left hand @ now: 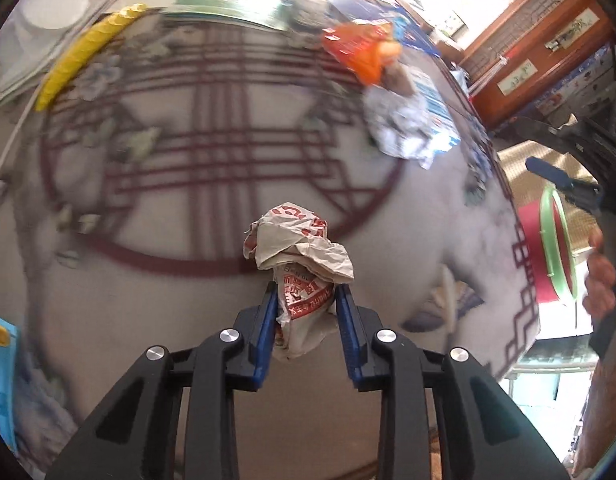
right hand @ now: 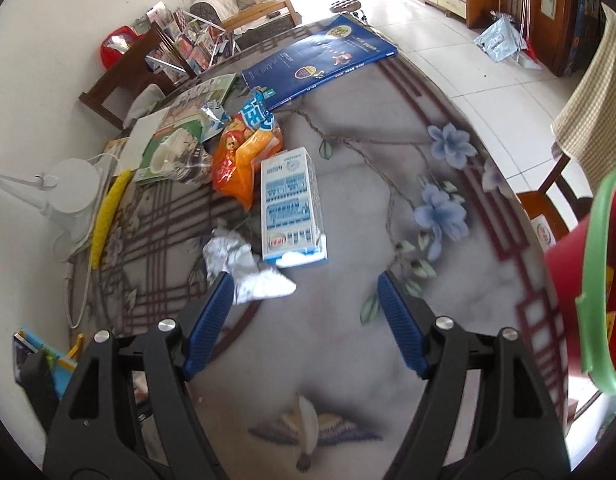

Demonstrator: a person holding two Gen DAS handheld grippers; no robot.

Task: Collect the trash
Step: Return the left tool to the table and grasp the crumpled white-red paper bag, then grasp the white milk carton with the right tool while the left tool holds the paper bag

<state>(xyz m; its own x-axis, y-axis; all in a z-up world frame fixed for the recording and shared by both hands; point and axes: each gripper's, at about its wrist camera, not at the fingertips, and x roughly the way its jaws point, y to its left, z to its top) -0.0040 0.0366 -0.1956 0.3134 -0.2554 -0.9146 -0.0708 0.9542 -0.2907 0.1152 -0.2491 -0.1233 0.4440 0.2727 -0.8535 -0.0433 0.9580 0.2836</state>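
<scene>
Over the patterned tabletop (right hand: 387, 200), your left gripper (left hand: 306, 300) has its jaws drawn narrow on a crumpled paper wrapper (left hand: 300, 256), beige with red print; both blue pads press its lower part while the bulk of the wad stands out beyond the tips. The red bin with the green rim (left hand: 555, 248) lies off to that gripper's right, past the tabletop's edge, and the wrapper has to travel that way to be dropped in. A hand (left hand: 599, 276) shows just beside the bin.

Your right gripper (right hand: 304, 280) hangs with jaws wide and nothing between them. The nearest trash to it is the crumpled silver foil (right hand: 244, 268), just beside the left jaw's tip and partly behind it, so it lies left of the gap rather than in it. Just beyond the foil is a blue-and-white carton (right hand: 290, 208), lying flat with its long axis running away from you. Farther on, an orange snack bag (right hand: 236, 160) touches the carton's far left corner. For the foil, the right gripper is the nearer, judging from these views, and it would need to shift left before closing.
</scene>
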